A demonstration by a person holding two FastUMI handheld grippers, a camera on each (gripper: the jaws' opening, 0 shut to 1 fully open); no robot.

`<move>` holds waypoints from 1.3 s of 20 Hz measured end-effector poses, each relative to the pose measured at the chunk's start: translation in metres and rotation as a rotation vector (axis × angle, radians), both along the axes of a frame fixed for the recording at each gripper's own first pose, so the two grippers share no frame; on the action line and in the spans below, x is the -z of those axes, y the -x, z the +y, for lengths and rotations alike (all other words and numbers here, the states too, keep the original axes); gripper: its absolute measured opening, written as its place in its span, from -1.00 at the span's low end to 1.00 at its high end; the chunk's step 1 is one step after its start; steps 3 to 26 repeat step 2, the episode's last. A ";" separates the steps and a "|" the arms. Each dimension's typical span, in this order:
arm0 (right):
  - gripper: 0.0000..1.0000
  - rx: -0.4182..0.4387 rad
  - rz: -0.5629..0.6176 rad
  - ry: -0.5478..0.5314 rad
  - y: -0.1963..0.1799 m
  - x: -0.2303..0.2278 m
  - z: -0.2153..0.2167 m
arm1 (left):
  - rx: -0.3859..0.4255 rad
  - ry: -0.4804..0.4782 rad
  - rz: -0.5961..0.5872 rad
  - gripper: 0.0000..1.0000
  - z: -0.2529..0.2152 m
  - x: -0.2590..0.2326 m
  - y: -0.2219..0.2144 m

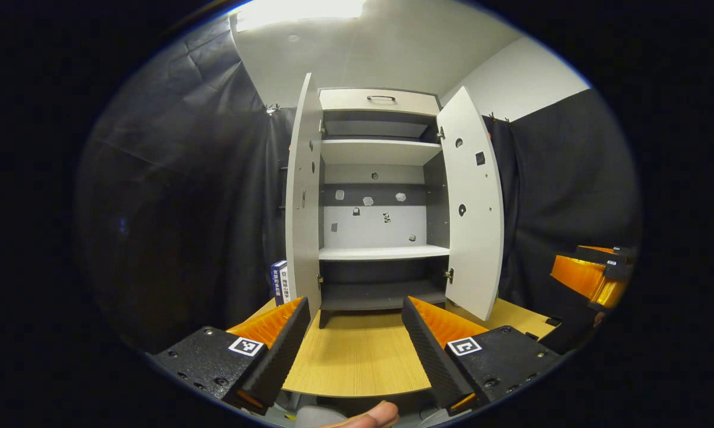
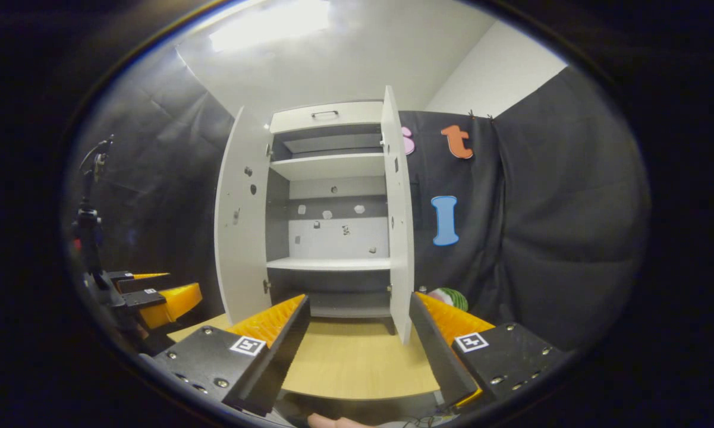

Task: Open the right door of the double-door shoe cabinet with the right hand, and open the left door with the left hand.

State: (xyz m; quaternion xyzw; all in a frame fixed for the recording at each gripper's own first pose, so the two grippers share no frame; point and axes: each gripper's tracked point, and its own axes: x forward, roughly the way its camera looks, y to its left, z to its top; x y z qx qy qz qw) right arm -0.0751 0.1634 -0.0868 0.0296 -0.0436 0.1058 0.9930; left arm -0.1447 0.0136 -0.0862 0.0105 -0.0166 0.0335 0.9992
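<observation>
Standing open ahead of both sets of fingers: left door [image 1: 302,196] is swung out beyond the left gripper [image 1: 354,339], right door [image 1: 472,202] beyond the right gripper [image 2: 357,333], both grippers spread wide and gripping nothing. Risk as I judge it: either hand drifting forward is clipping a door edge and swinging it back. Left gripper view is catching a box [image 1: 279,281] beside the left door; right gripper view is catching a green object [image 2: 449,295] past the right door.

light wooden table [image 1: 357,362] at lower centre of the left gripper view, bearing the shoe cabinet [image 1: 376,202] at its far edge. a book [image 1: 279,282] stands at the cabinet's left; in the right gripper view a striped ball [image 2: 449,296] lies at its right.
</observation>
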 end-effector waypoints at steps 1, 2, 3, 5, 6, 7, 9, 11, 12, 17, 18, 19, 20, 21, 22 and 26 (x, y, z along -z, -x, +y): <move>0.99 0.004 0.001 -0.003 0.000 0.001 -0.001 | 0.006 0.003 -0.001 0.93 -0.001 0.000 0.000; 0.99 0.003 0.000 -0.008 0.001 0.001 -0.001 | 0.012 0.005 -0.002 0.93 -0.002 0.001 -0.001; 0.99 0.003 0.000 -0.008 0.001 0.001 -0.001 | 0.012 0.005 -0.002 0.93 -0.002 0.001 -0.001; 0.99 0.003 0.000 -0.008 0.001 0.001 -0.001 | 0.012 0.005 -0.002 0.93 -0.002 0.001 -0.001; 0.99 0.003 0.000 -0.008 0.001 0.001 -0.001 | 0.012 0.005 -0.002 0.93 -0.002 0.001 -0.001; 0.99 0.003 0.000 -0.008 0.001 0.001 -0.001 | 0.012 0.005 -0.002 0.93 -0.002 0.001 -0.001; 0.99 0.003 0.000 -0.008 0.001 0.001 -0.001 | 0.012 0.005 -0.002 0.93 -0.002 0.001 -0.001; 0.99 0.003 0.000 -0.008 0.001 0.001 -0.001 | 0.012 0.005 -0.002 0.93 -0.002 0.001 -0.001; 0.99 0.003 0.000 -0.008 0.001 0.001 -0.001 | 0.012 0.005 -0.002 0.93 -0.002 0.001 -0.001; 0.99 0.003 0.000 -0.008 0.001 0.001 -0.001 | 0.012 0.005 -0.002 0.93 -0.002 0.001 -0.001; 0.99 0.003 0.000 -0.008 0.001 0.001 -0.001 | 0.012 0.005 -0.002 0.93 -0.002 0.001 -0.001; 0.99 0.003 0.000 -0.008 0.001 0.001 -0.001 | 0.012 0.005 -0.002 0.93 -0.002 0.001 -0.001; 0.99 0.003 0.000 -0.008 0.001 0.001 -0.001 | 0.012 0.005 -0.002 0.93 -0.002 0.001 -0.001; 0.99 0.003 0.000 -0.008 0.001 0.001 -0.001 | 0.012 0.005 -0.002 0.93 -0.002 0.001 -0.001; 0.99 0.003 0.000 -0.008 0.001 0.001 -0.001 | 0.012 0.005 -0.002 0.93 -0.002 0.001 -0.001; 0.99 0.003 0.000 -0.008 0.001 0.001 -0.001 | 0.012 0.005 -0.002 0.93 -0.002 0.001 -0.001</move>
